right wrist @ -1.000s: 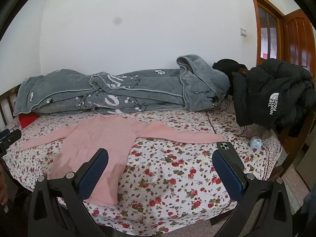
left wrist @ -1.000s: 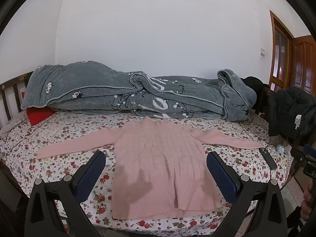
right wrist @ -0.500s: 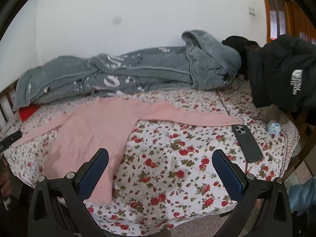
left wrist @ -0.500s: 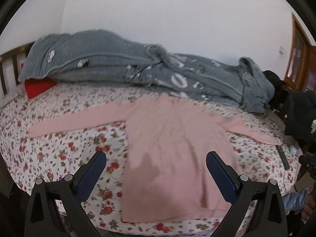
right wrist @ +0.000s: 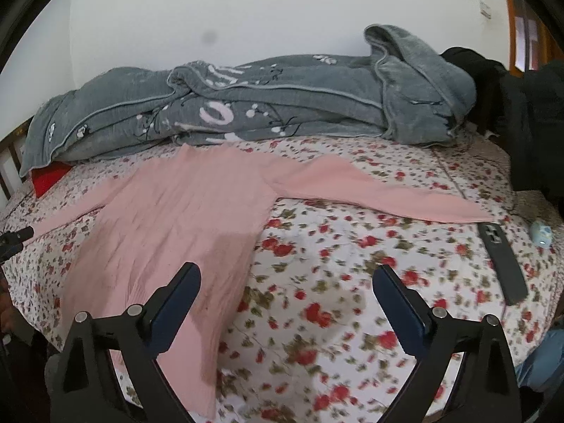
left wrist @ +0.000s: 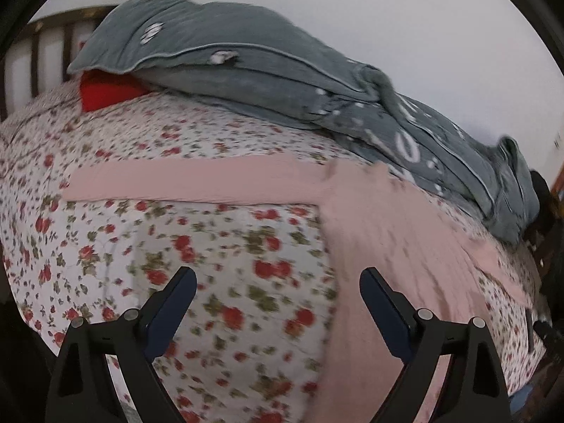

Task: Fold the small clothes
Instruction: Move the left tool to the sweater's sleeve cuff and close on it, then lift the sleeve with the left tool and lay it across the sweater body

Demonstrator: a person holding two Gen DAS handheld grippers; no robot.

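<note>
A pink knit sweater [left wrist: 387, 246] lies flat on the floral bedsheet [left wrist: 218, 253], sleeves spread out. Its left sleeve [left wrist: 194, 183] stretches across the left wrist view. My left gripper [left wrist: 278, 276] hovers over bare sheet just below that sleeve, beside the sweater's left edge; its jaws are closing with nothing between them. In the right wrist view the sweater body [right wrist: 183, 218] lies at left and its right sleeve [right wrist: 380, 194] runs off to the right. My right gripper [right wrist: 287, 270] hangs above the sweater's right edge, jaws closing, with no cloth pinched.
A rumpled grey blanket [right wrist: 264, 98] lines the wall side of the bed, over a red pillow [left wrist: 105, 91]. A dark phone [right wrist: 502, 261] and a small pale-blue object [right wrist: 541, 234] lie near the right bed edge. A black jacket [right wrist: 528, 123] hangs at right.
Both grippers have dropped closer to the bed. The left view has swung toward the left sleeve and rolled; the right has neared the sweater's right side. Both jaws have narrowed slightly.
</note>
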